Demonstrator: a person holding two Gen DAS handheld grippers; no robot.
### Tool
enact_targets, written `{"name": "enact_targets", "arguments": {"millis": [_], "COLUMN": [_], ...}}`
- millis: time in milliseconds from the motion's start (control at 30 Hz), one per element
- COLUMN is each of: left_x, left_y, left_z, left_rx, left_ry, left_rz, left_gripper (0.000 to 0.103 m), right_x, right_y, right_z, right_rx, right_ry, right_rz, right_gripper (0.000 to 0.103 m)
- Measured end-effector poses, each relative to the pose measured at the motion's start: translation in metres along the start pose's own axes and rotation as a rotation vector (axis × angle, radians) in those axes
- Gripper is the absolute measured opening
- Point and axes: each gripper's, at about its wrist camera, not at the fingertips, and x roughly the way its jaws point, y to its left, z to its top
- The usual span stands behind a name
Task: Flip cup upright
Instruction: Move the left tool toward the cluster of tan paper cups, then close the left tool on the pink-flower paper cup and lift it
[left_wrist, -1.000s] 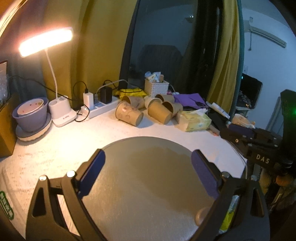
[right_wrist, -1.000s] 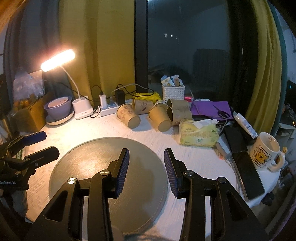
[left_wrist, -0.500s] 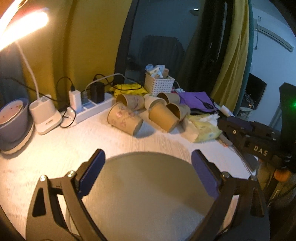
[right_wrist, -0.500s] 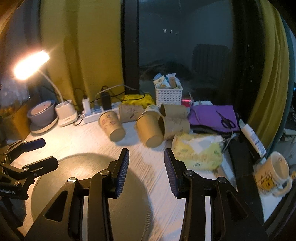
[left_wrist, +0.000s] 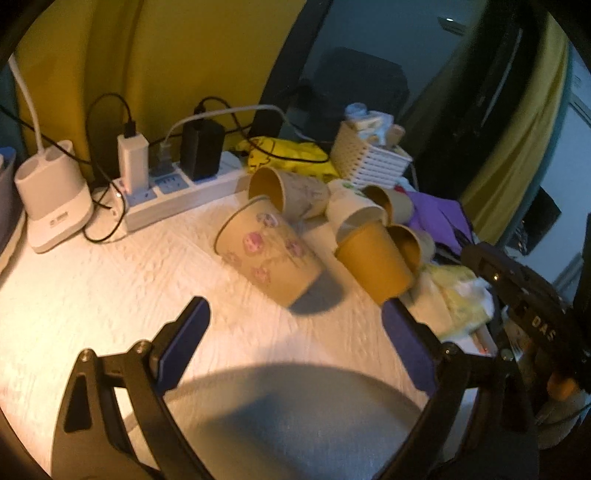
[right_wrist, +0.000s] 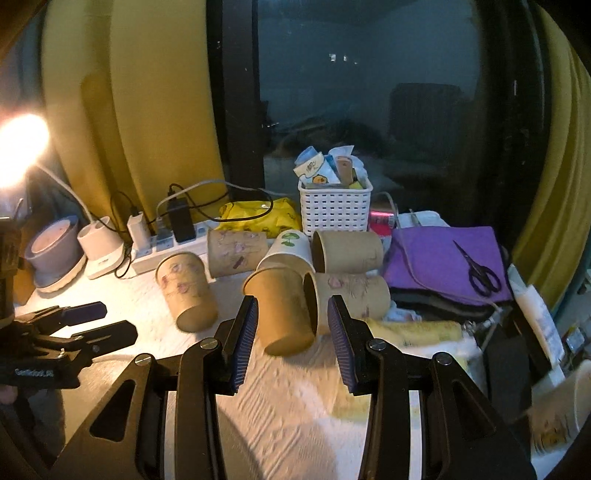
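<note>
Readable: "DAS" in pale letters on the black right gripper (left_wrist: 524, 295), seen right of the left tongs. "GenRobot.AI", faint and small, on the left gripper (right_wrist: 85, 323), left of the right tongs. Print on lamp base (left_wrist: 55, 206) illegible.

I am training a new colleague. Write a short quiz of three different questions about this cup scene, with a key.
1. True or false: the right gripper is shut on the plain brown cup.
2. What lies on the purple cloth? A) scissors B) spoon C) phone
3. Fill in: the flowered cup ahead of the left gripper lies on its ____.

Key: 1 false, it is open; 2 A, scissors; 3 side.
</note>
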Motion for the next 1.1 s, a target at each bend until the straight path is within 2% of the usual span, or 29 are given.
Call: {"name": "enact_targets", "arguments": {"millis": [233, 533, 567, 600, 800, 1100], "left_x": [0.051, 0.101, 0.105, 0.108, 0.101, 0.046], "left_y": [0.007, 0.015, 0.016, 0.016, 0.017, 0.007], "left_z": [0.023, 0.032, 0.031, 0.030, 0.024, 0.010], "left_rx": [-0.062, -0.115, -0.116, -0.116, -0.104, -0.056], "left_ry": [0.046, 0.137, 0.150, 0.165, 0.155, 0.103], "left_rz": [0.020, 0.018, 0.015, 0.024, -0.008, -0.046], "left_gripper": [0.095, 0.094, 0.091, 0.077, 0.067, 0.066], "right_x": [0.045, 0.067, 0.069, 0.069, 0.065, 0.025], "right_y": [-0.014, -0.028, -0.029, -0.029, -0.026, -0.005], "right_z": [0.014, 0.014, 0.013, 0.013, 0.014, 0.020], "right_rx": [0.017, 0.055, 0.056, 0.057, 0.050, 0.027], "right_ry": [0.023, 0.044, 0.048, 0.050, 0.047, 0.017], "right_rz": [0.017, 0.027, 0.028, 0.027, 0.031, 0.035], "right_gripper": [0.041, 0.041, 0.041, 0.041, 0.041, 0.041]}}
